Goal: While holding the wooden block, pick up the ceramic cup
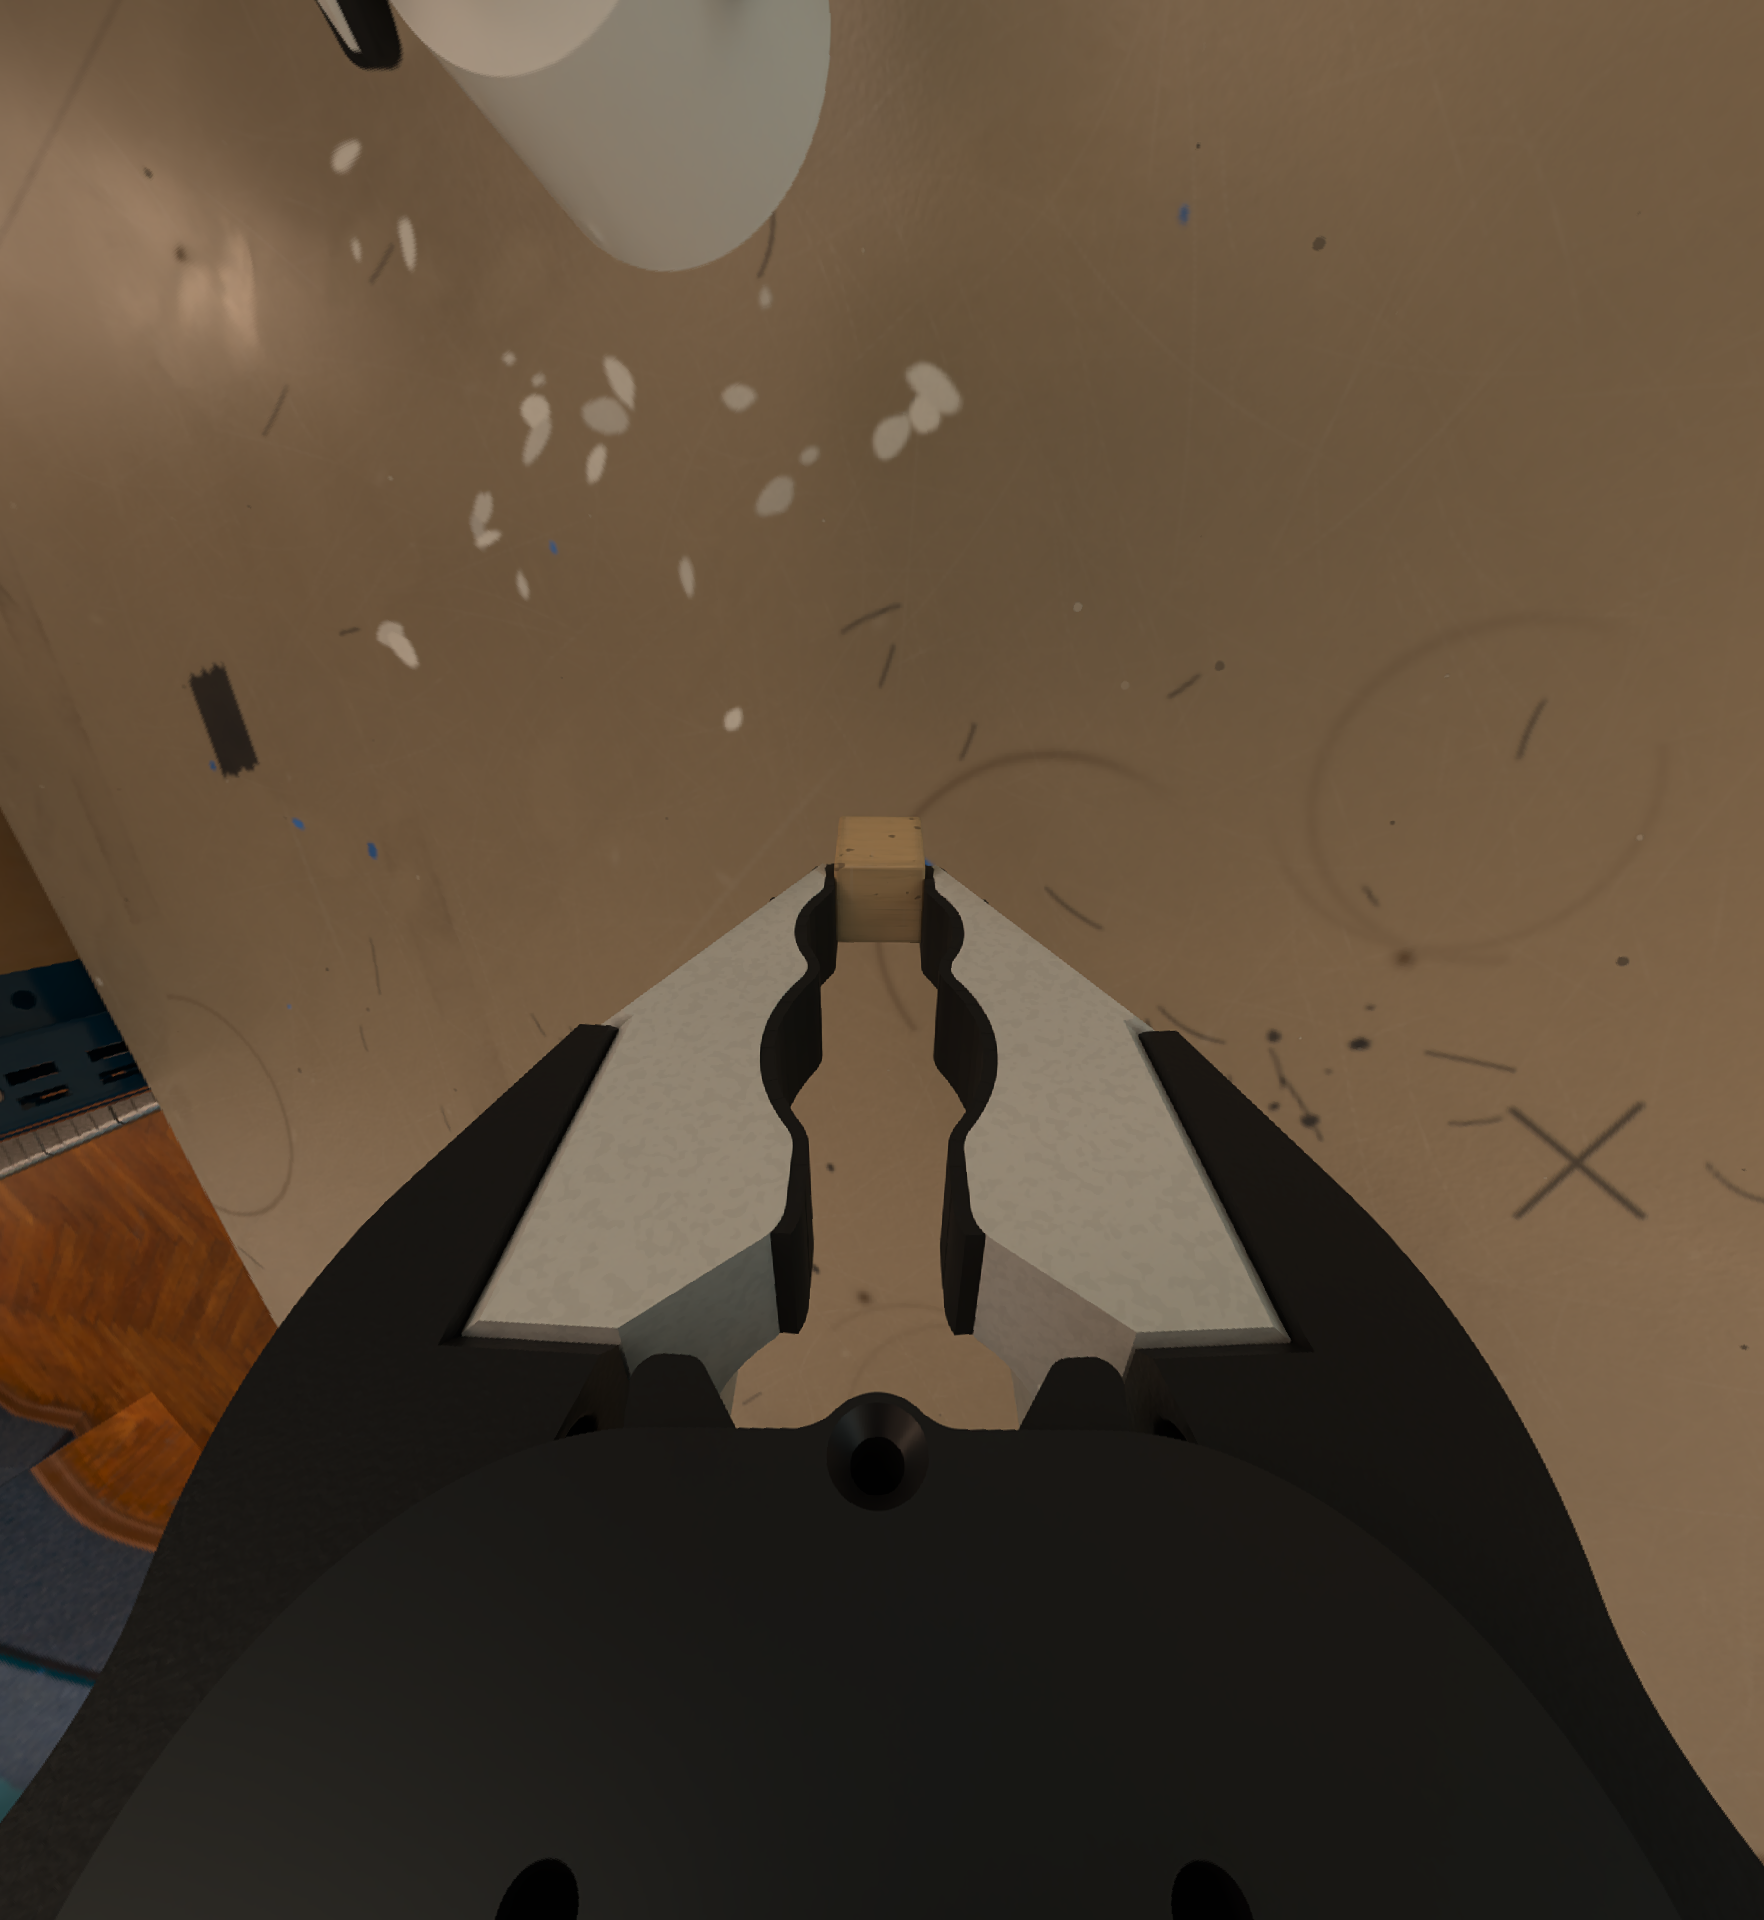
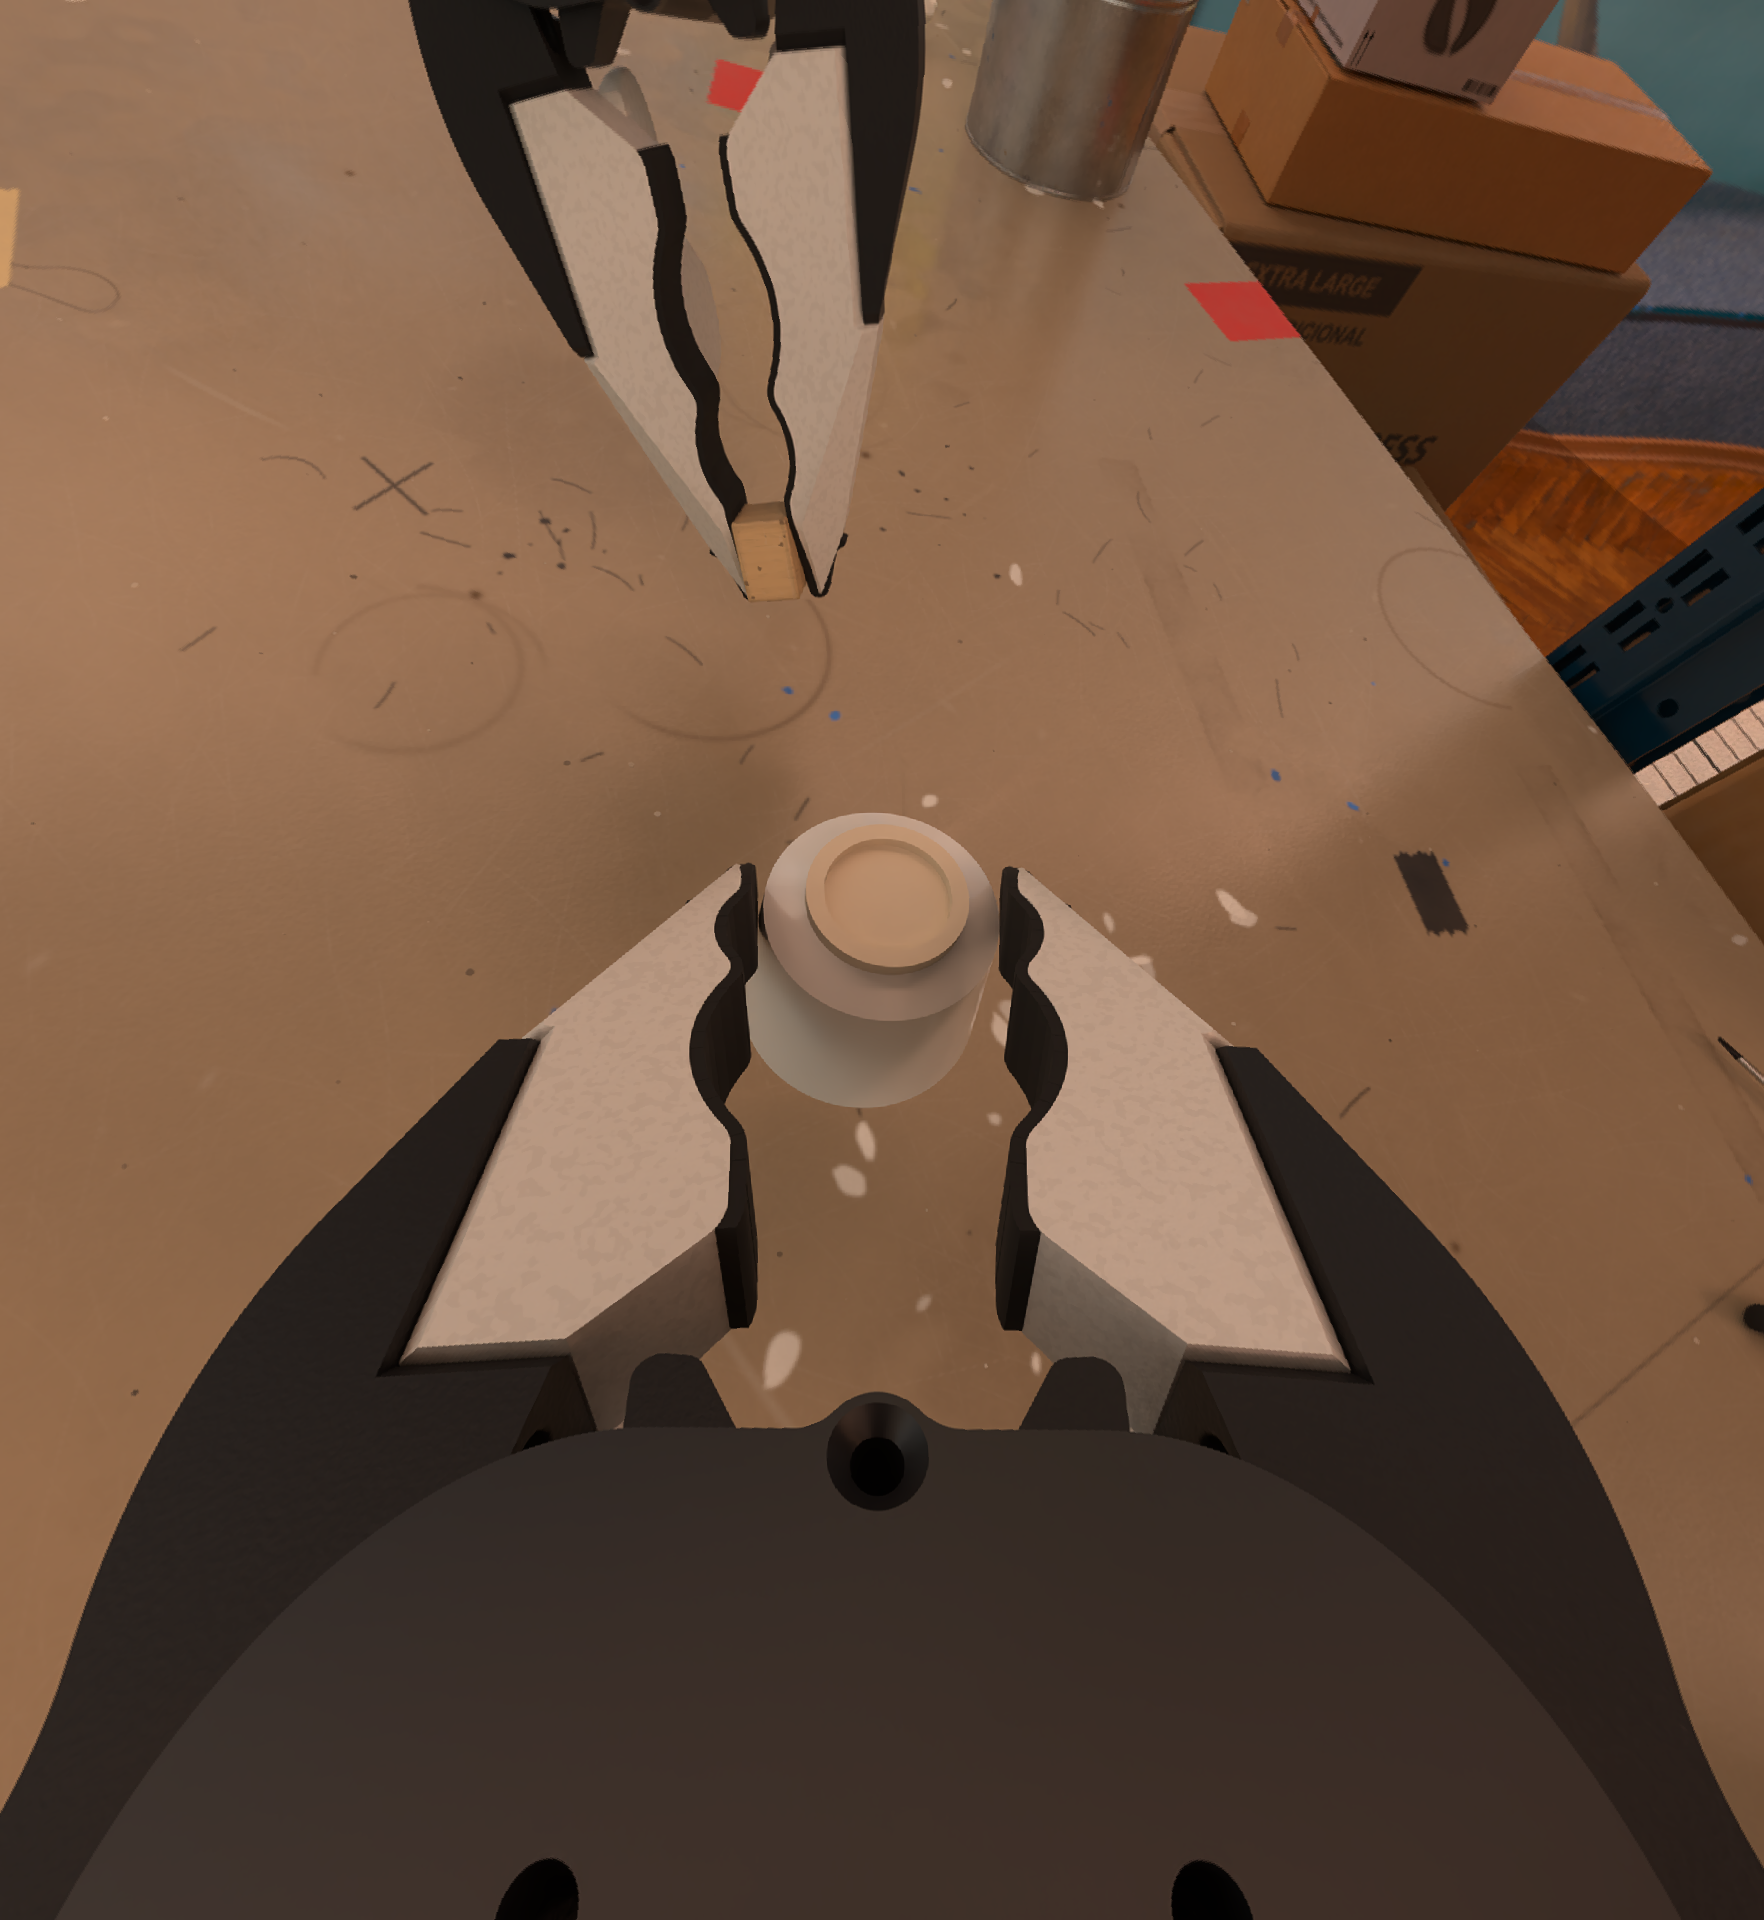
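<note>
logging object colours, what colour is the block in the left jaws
Pale tan wood: the block, clearest in the left wrist view.

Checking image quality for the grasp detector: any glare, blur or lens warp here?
Left wrist view: sharp; soft glare patch on the table; ceramic cup stretched by wide-angle warp at the top edge. Right wrist view: sharp; sheen streak below the metal can; table edge bows.

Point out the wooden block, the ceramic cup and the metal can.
wooden block (image 1: 879, 902), left wrist view, near face.
ceramic cup (image 2: 883, 899), right wrist view, upturned base.
metal can (image 2: 1060, 114), right wrist view, side wall.
</note>
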### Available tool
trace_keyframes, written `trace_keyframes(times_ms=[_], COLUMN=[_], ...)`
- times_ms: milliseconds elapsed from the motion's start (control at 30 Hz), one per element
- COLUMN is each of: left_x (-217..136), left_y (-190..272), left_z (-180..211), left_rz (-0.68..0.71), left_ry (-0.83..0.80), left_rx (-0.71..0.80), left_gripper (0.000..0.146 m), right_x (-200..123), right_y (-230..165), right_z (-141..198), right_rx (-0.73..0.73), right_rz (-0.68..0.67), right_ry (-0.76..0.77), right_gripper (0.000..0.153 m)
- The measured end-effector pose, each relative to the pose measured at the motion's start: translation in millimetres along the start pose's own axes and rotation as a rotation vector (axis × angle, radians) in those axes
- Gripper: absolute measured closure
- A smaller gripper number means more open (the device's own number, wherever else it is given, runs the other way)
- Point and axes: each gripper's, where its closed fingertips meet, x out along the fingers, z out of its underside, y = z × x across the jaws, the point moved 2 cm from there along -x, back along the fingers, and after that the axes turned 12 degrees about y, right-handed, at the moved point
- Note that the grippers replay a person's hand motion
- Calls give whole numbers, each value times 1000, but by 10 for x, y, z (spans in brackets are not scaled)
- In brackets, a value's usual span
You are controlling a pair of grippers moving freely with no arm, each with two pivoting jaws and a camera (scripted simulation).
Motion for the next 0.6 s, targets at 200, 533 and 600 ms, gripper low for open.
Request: trace_keyframes(times_ms=[200,533,600], left_x=[11,37,33], left_y=[11,17,10], left_z=[-7,-21,-30], left_rz=[38,58,63], left_ry=[-35,4,-27], left_rx=[-11,-66,-45], left_gripper=[132,132,132], right_x=[5,15,21], right_y=[-23,-33,-29], right_z=[-71,-79,-88], right_rx=[5,5,12], right_rz=[4,8,9], right_ry=[1,20,27], right_gripper=[106,106,106])
